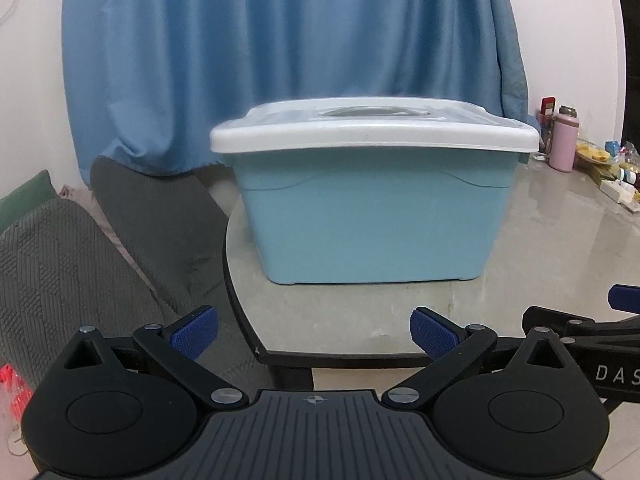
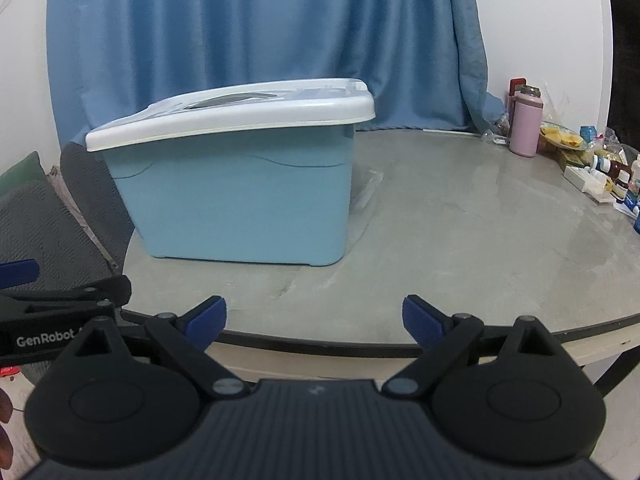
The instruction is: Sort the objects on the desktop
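Standing near the left edge of the grey table (image 2: 460, 216), a light blue storage box (image 1: 360, 232) carries a white lid (image 1: 372, 132) that sits closed on top, with a recessed handle in its middle. Both grippers hover at the table's near edge, pointing toward the box and touching nothing. The left gripper (image 1: 314, 332) has its blue pads spread wide with only bare tabletop and the table's near left corner between them; the right gripper (image 2: 315, 318) is spread just as wide and equally empty, and each shows at the side of the other's view. At the table's far right edge stands a pink bottle (image 2: 525, 124) beside a clutter of small bottles and packets (image 2: 600, 172). A blue curtain (image 1: 280, 40) hangs behind the box, and a grey textured cushion (image 1: 60, 264) lies off the table's left side.
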Motion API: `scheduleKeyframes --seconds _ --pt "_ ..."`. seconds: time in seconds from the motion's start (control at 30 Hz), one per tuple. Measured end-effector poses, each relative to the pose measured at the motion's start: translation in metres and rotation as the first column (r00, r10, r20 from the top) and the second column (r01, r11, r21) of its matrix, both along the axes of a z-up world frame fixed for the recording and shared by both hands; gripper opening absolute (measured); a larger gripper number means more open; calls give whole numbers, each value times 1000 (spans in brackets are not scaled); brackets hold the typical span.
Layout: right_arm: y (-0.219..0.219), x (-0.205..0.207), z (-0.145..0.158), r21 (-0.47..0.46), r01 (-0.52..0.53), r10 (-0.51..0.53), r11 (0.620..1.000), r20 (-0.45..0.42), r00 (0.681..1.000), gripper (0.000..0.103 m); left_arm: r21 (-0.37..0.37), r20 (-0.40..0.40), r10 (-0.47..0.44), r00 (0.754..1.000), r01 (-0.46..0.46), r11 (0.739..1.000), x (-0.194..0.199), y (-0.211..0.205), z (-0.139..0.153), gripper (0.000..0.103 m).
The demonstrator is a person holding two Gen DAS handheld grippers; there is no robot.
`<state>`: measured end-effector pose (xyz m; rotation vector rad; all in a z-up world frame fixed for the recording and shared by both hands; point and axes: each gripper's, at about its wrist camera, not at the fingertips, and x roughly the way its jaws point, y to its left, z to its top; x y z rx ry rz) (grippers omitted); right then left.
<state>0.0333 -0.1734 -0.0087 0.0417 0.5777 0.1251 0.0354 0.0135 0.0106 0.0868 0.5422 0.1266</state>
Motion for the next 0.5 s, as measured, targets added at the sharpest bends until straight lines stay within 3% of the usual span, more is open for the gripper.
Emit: scheduleKeyframes --seconds 0.5 --pt "7 -1 1 1 8 -8 1000 -11 1000 95 -11 -15 -4 1000 3 1000 2 3 -1 103"
